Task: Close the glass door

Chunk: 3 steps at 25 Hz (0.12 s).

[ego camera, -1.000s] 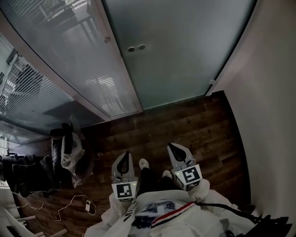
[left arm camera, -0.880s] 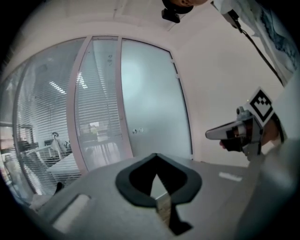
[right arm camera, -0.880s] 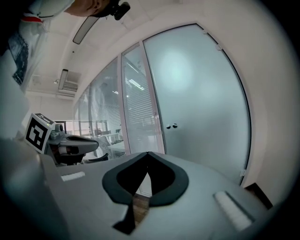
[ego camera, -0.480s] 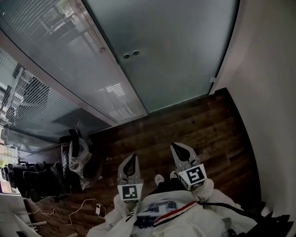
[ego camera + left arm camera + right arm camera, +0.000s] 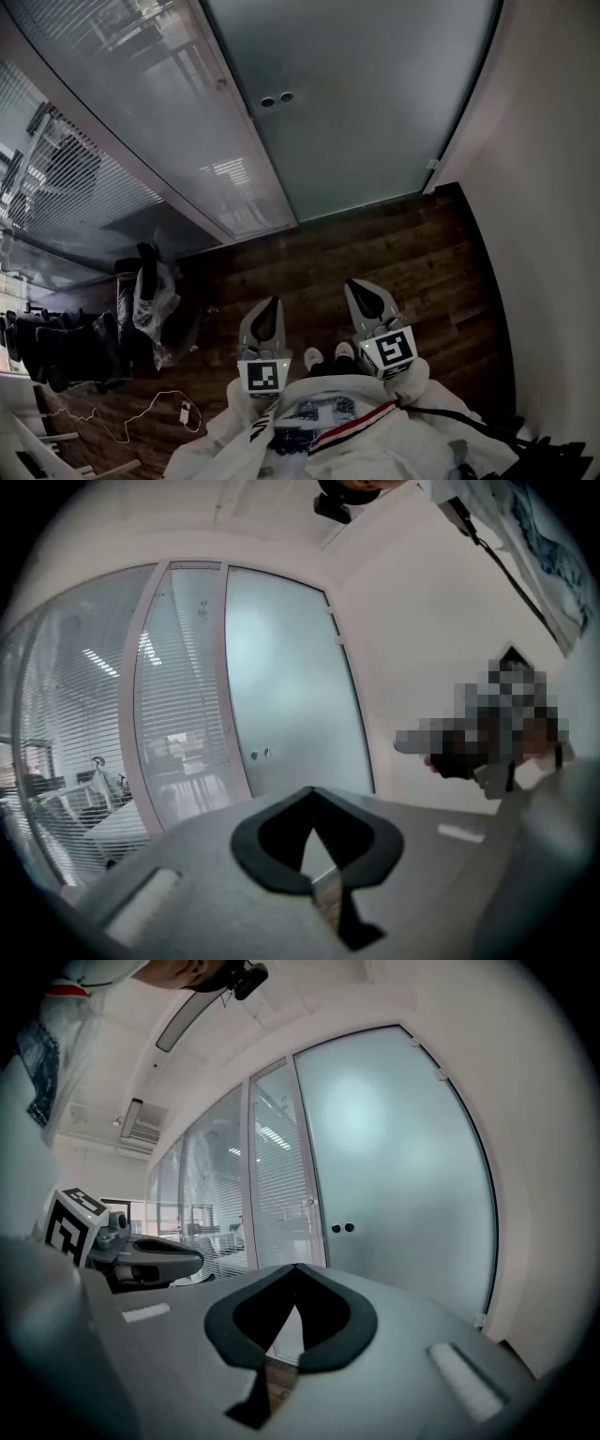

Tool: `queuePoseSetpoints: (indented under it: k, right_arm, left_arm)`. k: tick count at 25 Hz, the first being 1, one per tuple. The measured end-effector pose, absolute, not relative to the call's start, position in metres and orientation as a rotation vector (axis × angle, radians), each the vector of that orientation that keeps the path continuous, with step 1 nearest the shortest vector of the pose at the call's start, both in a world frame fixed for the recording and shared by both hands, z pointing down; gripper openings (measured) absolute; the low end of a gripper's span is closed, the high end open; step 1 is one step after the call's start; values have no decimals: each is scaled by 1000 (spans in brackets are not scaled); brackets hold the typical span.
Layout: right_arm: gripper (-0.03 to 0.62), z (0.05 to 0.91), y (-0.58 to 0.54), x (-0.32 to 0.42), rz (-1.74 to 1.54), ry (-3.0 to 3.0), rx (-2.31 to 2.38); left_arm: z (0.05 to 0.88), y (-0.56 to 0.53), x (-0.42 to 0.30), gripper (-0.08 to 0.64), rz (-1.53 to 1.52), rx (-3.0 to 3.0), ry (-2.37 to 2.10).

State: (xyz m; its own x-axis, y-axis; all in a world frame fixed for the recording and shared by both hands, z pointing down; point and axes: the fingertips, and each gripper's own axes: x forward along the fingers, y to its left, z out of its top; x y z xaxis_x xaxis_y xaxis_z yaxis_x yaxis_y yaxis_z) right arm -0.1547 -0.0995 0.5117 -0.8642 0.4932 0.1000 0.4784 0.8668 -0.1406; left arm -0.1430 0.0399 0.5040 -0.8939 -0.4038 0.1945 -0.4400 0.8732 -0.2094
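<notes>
The frosted glass door (image 5: 366,103) stands ahead, between a pale frame post and the white wall, with two small round fittings (image 5: 277,98) near its left edge. It also shows in the left gripper view as the door (image 5: 281,686) and in the right gripper view as the door (image 5: 403,1166). My left gripper (image 5: 270,303) and right gripper (image 5: 355,285) hang side by side over the wood floor, well short of the door. Both point toward it. Each is shut with nothing between the jaws, the left gripper (image 5: 312,790) and right gripper (image 5: 296,1267) tips meeting.
A white wall (image 5: 553,187) runs along the right. Left of the door is a clear glass partition with blinds (image 5: 84,178). Dark chairs and a pale bag (image 5: 150,300) stand at the left, with a white cable (image 5: 141,412) on the dark wood floor (image 5: 403,244).
Both grippers have lifted a little, still shut and side by side. The person's shoes have shifted under them, and the view has swung slightly.
</notes>
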Motion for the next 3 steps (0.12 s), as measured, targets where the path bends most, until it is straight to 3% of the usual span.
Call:
queuePoseSetpoints:
  k: [3]
  right_arm:
    - [5, 514, -95, -152, 160, -2901, -759]
  left_arm:
    - [505, 45, -141, 2, 371, 653, -2896]
